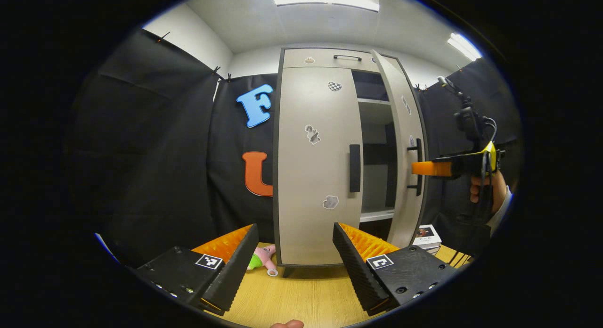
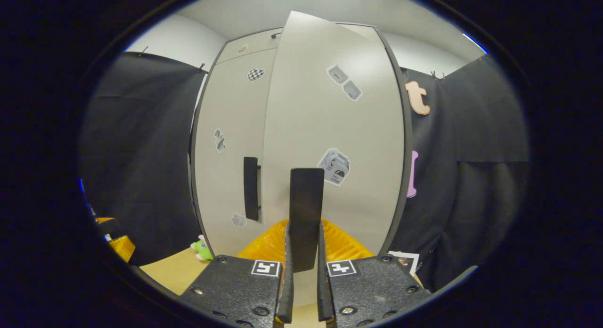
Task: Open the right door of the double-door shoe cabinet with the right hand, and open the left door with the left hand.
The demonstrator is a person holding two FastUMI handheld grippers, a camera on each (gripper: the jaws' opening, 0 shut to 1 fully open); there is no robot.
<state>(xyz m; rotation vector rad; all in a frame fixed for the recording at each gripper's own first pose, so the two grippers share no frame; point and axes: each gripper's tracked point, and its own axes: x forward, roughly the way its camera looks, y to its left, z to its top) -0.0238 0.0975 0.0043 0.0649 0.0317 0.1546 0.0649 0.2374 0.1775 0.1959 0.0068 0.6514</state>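
My R gripper [image 2: 304, 276] clamps the R door's [image 2: 330, 144] handle [image 2: 306, 215], long axis vertical betw jaws. L gripper [image 1: 296, 259] released; L door [image 1: 313, 163] ahead.

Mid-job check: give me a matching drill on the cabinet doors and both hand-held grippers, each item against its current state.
Items:
1. pale grey right cabinet door
2. pale grey left cabinet door
3. right hand-held gripper
4. left hand-held gripper

States:
A. open, holding nothing
B. swung partly open
C. closed flat
D. clamped on the flat black bar door handle

Pairs: 1-B, 2-C, 3-D, 4-A
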